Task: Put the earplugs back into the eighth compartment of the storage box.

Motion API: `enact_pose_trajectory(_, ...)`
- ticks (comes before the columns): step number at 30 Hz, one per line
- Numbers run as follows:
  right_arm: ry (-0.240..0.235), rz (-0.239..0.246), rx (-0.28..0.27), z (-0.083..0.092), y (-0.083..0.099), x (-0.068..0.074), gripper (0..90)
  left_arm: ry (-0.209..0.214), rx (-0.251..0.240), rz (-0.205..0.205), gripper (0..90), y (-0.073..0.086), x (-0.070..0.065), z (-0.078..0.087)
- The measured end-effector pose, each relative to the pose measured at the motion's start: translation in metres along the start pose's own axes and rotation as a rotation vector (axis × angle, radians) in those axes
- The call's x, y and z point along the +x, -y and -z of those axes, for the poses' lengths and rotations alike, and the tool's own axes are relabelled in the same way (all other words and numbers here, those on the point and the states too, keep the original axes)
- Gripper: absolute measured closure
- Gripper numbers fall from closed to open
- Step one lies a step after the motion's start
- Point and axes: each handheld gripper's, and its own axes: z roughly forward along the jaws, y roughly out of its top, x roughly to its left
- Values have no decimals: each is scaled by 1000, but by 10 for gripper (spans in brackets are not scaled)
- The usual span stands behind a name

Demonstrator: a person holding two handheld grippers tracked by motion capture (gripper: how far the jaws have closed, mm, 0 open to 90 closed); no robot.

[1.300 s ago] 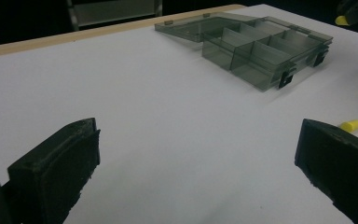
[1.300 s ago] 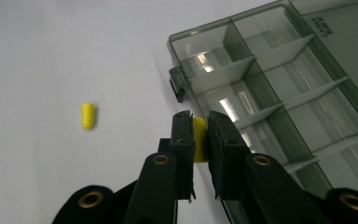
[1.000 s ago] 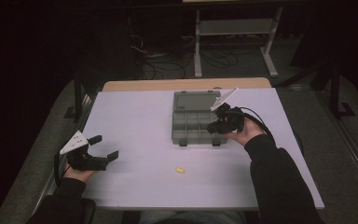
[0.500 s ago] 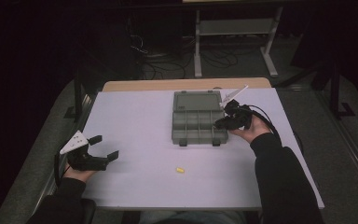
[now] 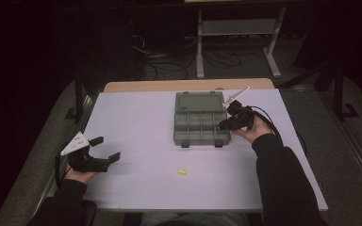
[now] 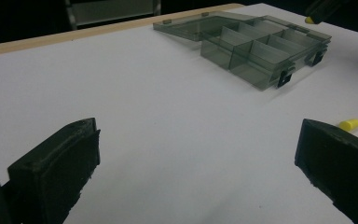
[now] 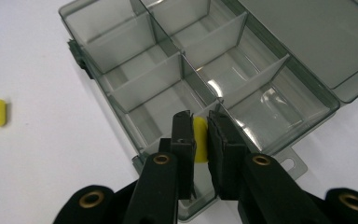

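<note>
So compared to a second ago, the right tool point(image 7: 199, 128) has slid off the middle of the grey organizer box point(image 5: 201, 123) and sits lower at its right-hand edge, clenched on a yellow earplug point(image 7: 200, 138) right above a near compartment, while the left tool point(image 5: 102, 149) hasn't budged and stays wide open, gripping nothing, at the left of the white worktop point(image 5: 136, 127). Count-wise: two earplugs, with the loose earplug point(image 5: 182, 172) lying on the worktop well in front of the box, plus one box with its lid flipped open and two tools.
</note>
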Motion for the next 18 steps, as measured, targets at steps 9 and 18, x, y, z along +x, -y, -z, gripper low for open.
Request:
enact_pose_trajectory(9, -1, -10, 49, -13, 2, -4, 794, 7, 2, 0, 0, 0, 0, 0)
enact_pose_trajectory(18, 0, -17, 72, -18, 5, -4, 733, 3, 1, 0, 0, 0, 0, 0)
